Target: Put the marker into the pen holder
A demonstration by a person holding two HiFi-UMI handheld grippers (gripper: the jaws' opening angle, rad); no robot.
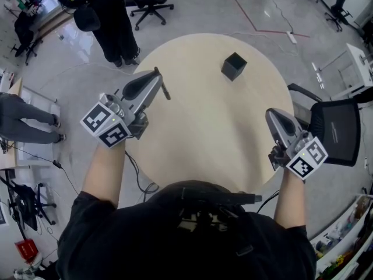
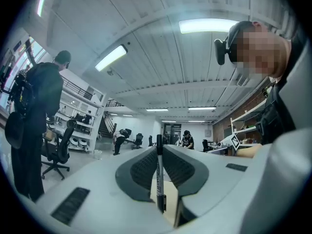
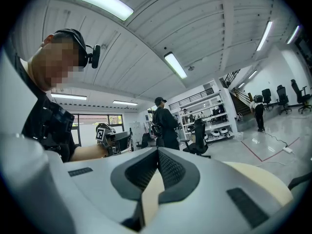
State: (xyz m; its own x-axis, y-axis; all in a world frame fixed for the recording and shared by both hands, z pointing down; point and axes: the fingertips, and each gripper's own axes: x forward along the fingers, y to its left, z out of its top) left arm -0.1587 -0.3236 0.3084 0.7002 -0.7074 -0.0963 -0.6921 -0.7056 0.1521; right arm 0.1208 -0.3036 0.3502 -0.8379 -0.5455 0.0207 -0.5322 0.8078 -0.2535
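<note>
The round pale-wood table carries the small black square pen holder on its far side. My left gripper hangs to the left of that holder and nearer me. It is clamped on the slim marker with a pale barrel and black ends, which stands crosswise between the pads. My right gripper hangs to the right of the holder, also nearer me, pinched together on nothing. To do this well, I'd carry the marker over the holder's open top and tip it until one end points straight down. I'd then lower it inside and only then let go.
</note>
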